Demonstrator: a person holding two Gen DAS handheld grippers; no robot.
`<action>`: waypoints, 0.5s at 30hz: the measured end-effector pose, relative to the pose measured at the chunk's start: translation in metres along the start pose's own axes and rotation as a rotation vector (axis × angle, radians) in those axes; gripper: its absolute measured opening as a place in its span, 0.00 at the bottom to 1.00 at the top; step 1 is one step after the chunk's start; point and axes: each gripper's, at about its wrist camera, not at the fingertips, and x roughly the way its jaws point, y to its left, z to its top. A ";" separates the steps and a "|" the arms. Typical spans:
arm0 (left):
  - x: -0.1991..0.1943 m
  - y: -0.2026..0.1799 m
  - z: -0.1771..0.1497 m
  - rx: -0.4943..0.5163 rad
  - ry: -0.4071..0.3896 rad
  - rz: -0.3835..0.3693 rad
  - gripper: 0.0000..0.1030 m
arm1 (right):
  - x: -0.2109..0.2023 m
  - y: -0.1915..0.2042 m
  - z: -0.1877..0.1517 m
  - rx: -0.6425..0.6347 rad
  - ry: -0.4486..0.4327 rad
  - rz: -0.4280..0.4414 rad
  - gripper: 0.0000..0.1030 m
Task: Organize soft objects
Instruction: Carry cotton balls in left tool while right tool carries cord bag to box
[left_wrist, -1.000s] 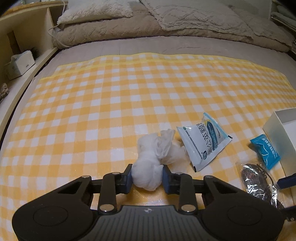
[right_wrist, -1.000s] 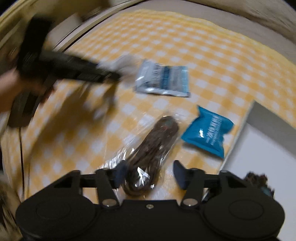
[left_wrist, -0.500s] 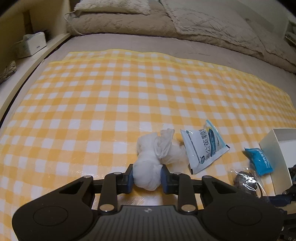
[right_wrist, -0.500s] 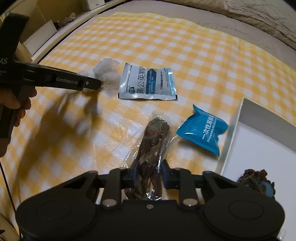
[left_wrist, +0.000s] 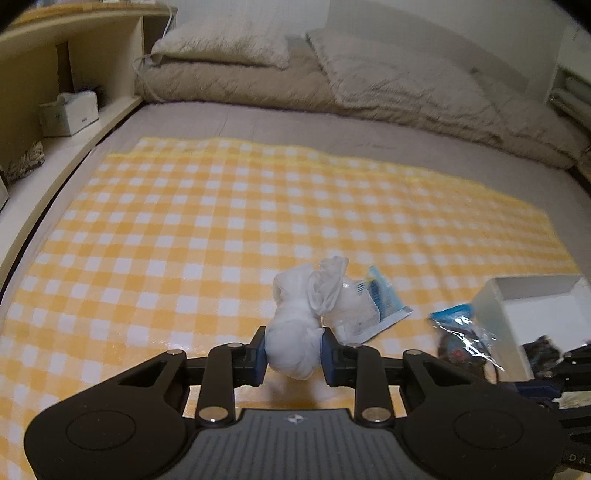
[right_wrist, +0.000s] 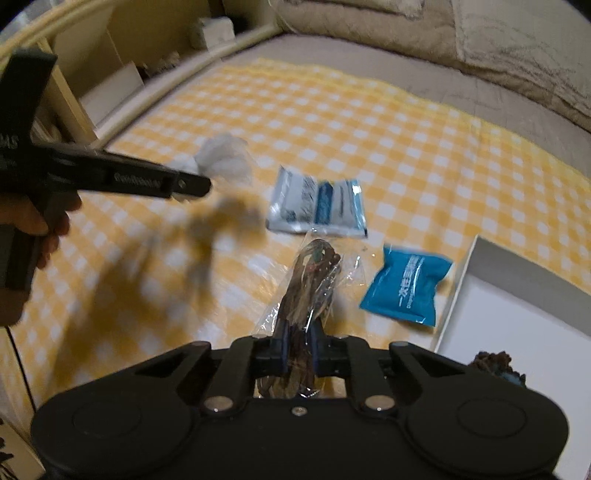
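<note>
My left gripper (left_wrist: 293, 349) is shut on a crumpled white cloth (left_wrist: 299, 317) and holds it lifted above the yellow checked blanket (left_wrist: 184, 236). The cloth (right_wrist: 225, 157) and left gripper also show in the right wrist view. My right gripper (right_wrist: 297, 349) is shut on a clear bag of dark brown cord (right_wrist: 306, 288), raised off the blanket. A white and blue sachet (right_wrist: 319, 206) and a blue packet (right_wrist: 406, 290) lie on the blanket. A white box (right_wrist: 517, 321) stands at the right with a dark fuzzy object (right_wrist: 496, 363) inside.
Beige pillows and a quilt (left_wrist: 332, 74) lie at the head of the bed. A wooden shelf (left_wrist: 66, 74) with a tissue box (left_wrist: 70, 112) runs along the left side. The box also shows in the left wrist view (left_wrist: 532, 306).
My right gripper closed on the bag of cord and lifted it. My left gripper raised the white cloth off the blanket.
</note>
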 end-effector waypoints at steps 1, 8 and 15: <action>-0.005 -0.006 0.002 -0.004 -0.017 -0.007 0.29 | -0.005 0.001 0.001 -0.002 -0.015 0.004 0.11; -0.045 -0.021 0.008 -0.034 -0.123 -0.061 0.29 | -0.046 -0.002 0.002 -0.001 -0.128 -0.002 0.11; -0.064 -0.053 0.013 -0.043 -0.200 -0.119 0.29 | -0.093 -0.024 -0.005 0.042 -0.255 -0.041 0.11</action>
